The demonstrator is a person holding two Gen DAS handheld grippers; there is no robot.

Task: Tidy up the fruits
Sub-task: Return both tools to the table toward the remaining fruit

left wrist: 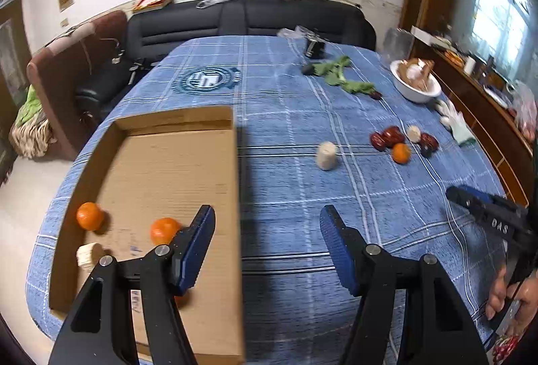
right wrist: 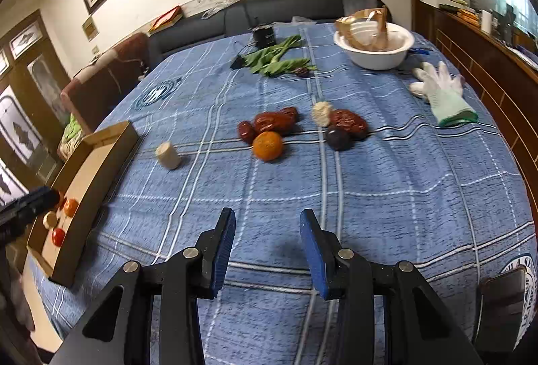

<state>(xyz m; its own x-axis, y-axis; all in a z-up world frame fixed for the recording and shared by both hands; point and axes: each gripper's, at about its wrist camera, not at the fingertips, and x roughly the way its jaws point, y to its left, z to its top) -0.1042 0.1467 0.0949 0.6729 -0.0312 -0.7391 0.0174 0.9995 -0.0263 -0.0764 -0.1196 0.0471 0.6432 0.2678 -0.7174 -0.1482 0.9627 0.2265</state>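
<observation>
The left tool (left wrist: 267,230) hangs with its jaws spread and nothing between them, over the right edge of the shallow cardboard box (left wrist: 175,170) at the left side of the table (left wrist: 285,116), which is covered in a blue plaid cloth. Inside the box lie 2 oranges (left wrist: 89,215), one near the left wall and one just beside the tool's left finger, with a pale cylindrical piece (left wrist: 88,255) near them.

The right tool (right wrist: 267,230) has its jaws apart, though narrower than the left, and holds nothing; it points over bare cloth toward the loose fruit. That cluster sits mid-table: a single orange (right wrist: 267,146) touching several red dates (right wrist: 274,122), a dark plum (right wrist: 339,137) beside another date (right wrist: 348,121), and a small beige piece (right wrist: 322,113) between the 2 groups. A second pale cylinder (right wrist: 168,155) lies apart, between the cluster and the box. Farther back are leafy greens (right wrist: 275,61), a white bowl (right wrist: 375,44) and a white glove (right wrist: 444,92).
</observation>
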